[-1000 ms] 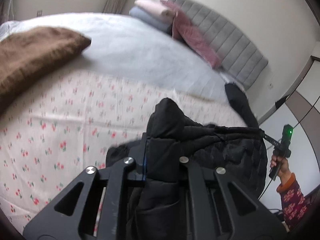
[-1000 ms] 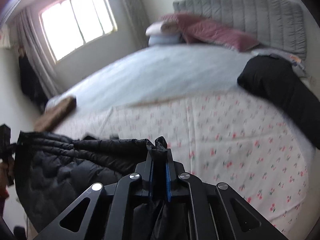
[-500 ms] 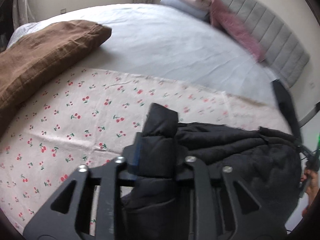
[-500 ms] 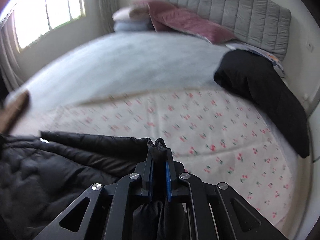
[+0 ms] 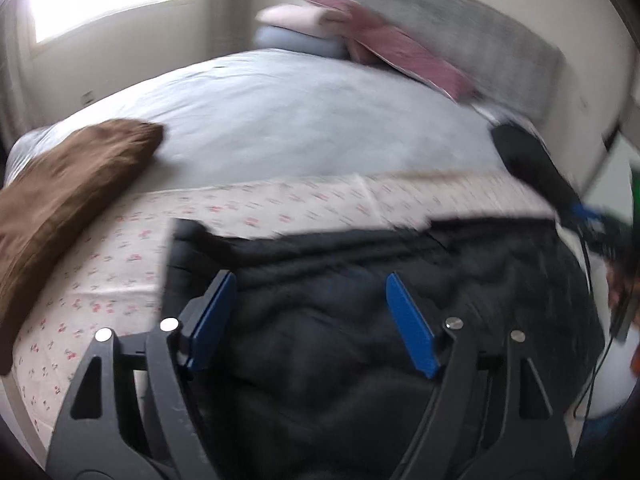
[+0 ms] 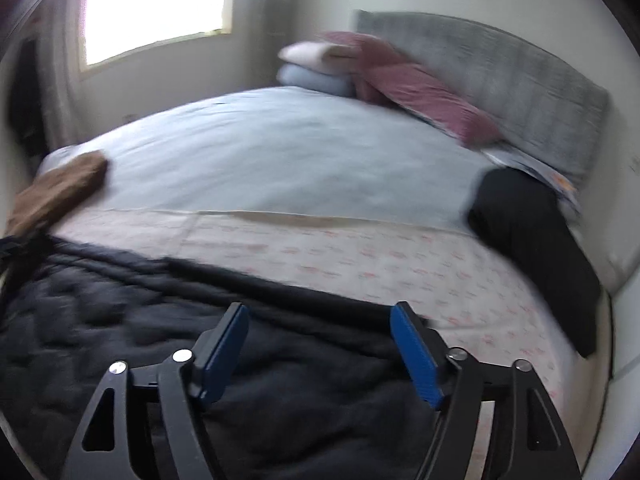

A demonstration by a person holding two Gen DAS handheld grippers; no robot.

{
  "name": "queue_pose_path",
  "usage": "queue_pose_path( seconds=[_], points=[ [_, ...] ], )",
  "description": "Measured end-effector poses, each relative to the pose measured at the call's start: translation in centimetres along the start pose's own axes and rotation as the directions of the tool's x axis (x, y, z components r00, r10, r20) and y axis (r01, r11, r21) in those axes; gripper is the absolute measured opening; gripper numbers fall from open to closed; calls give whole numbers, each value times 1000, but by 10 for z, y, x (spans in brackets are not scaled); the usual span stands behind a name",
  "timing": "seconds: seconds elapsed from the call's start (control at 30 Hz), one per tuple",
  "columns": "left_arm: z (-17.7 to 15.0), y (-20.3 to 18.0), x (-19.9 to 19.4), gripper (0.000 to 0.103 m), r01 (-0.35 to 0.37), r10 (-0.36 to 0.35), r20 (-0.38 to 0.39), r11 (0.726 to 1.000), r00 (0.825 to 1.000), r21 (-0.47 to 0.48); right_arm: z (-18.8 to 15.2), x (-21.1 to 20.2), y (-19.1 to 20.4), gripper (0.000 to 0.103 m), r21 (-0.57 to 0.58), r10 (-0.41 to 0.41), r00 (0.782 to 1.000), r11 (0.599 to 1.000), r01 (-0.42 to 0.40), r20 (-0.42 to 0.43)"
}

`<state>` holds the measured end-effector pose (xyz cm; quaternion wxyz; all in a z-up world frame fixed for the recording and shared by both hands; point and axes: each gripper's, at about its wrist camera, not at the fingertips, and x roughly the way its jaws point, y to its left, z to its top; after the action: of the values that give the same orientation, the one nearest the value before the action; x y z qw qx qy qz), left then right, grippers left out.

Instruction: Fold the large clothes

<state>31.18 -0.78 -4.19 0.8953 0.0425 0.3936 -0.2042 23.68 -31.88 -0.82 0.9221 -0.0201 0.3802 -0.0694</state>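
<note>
A black quilted jacket [image 5: 360,320] lies spread on the cherry-print sheet [image 5: 120,280] at the near end of the bed; it also shows in the right wrist view [image 6: 160,340]. My left gripper [image 5: 310,280] is open and empty just above the jacket. My right gripper [image 6: 318,308] is open and empty above the jacket's far edge. Both views are blurred.
A brown folded garment [image 5: 64,184] lies at the left, also seen in the right wrist view [image 6: 60,188]. Another black garment [image 6: 532,248] lies at the right edge. Pillows [image 6: 360,68] and a grey headboard [image 6: 500,72] are at the far end. A light blue cover [image 6: 280,152] spans the middle.
Both grippers have opened and let go of the black jacket. The jacket now lies flat on the sheet instead of hanging from the jaws.
</note>
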Motion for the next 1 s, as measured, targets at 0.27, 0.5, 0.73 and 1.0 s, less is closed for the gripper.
queue_pose_path(
  seconds=[0.27,0.5,0.73,1.0],
  points=[
    [-5,-3,57,78,-89,97,-81,991,992,105,-7,68,28,76,-8,31,991,999,-32,-127],
    [7,86,110,78,-238,227,-162,970,960,-52,-24,123,-64,76,267,11,979,963,45,-205],
    [1,127,105,78,-344,310,-196,923,930,-172,-42,119,-127,76,452,-55,969,877,163,-242],
    [-9,66,33,79,-280,271,-104,956,957,-92,-34,43,-74,76,263,-74,991,959,102,-113]
  ],
)
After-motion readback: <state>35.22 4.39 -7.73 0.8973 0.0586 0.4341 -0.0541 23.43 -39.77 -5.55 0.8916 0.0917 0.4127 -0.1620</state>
